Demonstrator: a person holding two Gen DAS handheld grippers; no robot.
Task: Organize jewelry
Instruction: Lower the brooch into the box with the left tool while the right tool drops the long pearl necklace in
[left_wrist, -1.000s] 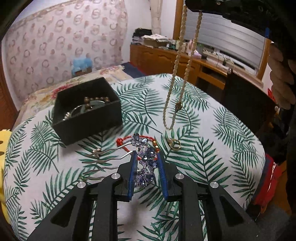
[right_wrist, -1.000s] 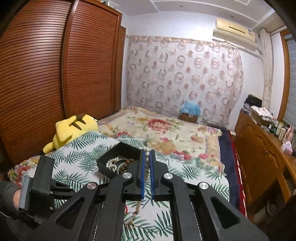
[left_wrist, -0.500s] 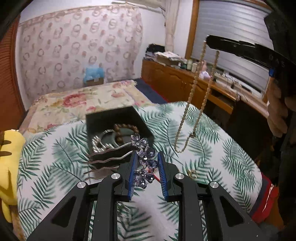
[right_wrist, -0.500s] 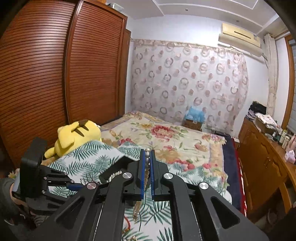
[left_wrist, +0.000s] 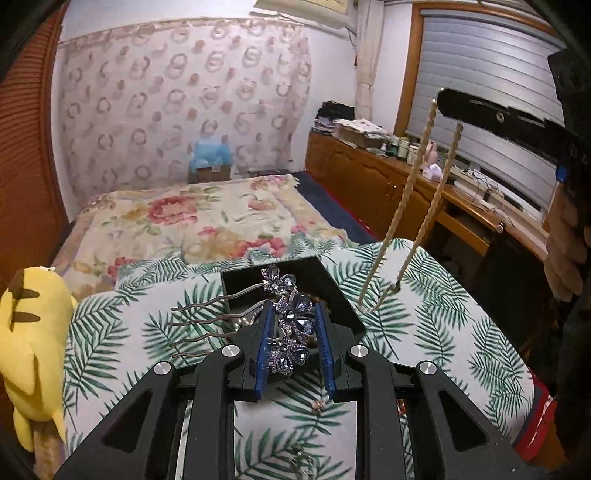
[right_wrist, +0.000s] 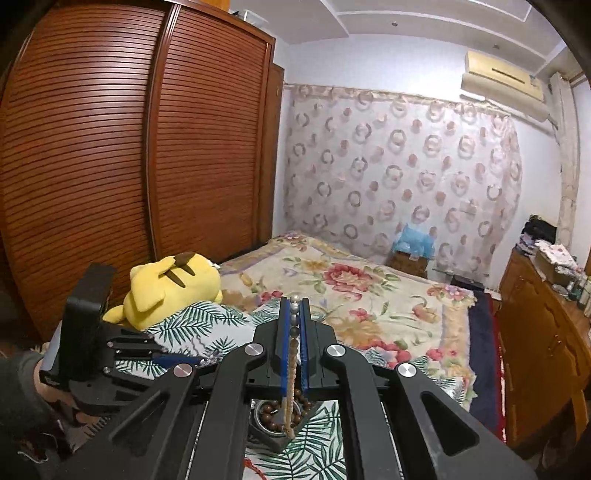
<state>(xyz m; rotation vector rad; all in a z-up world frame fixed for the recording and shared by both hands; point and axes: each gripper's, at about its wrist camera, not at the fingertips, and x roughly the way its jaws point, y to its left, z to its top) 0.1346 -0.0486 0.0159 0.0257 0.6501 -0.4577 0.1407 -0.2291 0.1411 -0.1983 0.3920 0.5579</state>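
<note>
My left gripper (left_wrist: 292, 328) is shut on a purple jewelled hair comb (left_wrist: 291, 317), held above the near edge of an open black box (left_wrist: 317, 280) on the palm-leaf cloth. My right gripper (right_wrist: 293, 314) is shut on a cream bead necklace (right_wrist: 291, 373). In the left wrist view the necklace (left_wrist: 406, 214) hangs from the right gripper (left_wrist: 443, 101) in a long loop, its low end just right of the box. Through the right gripper I see brown beads (right_wrist: 271, 413) lying in the box (right_wrist: 275, 441).
A yellow plush toy (left_wrist: 29, 347) lies at the table's left edge. A flowered bed (left_wrist: 192, 218) is behind the table, a wooden cabinet (left_wrist: 373, 184) to the right. A small ring (left_wrist: 317, 405) and a chain (left_wrist: 301, 461) lie on the cloth near me.
My left gripper has lifted the hair comb and carried it toward the black box. My right gripper has raised the necklace off the cloth and moved it toward the box.
</note>
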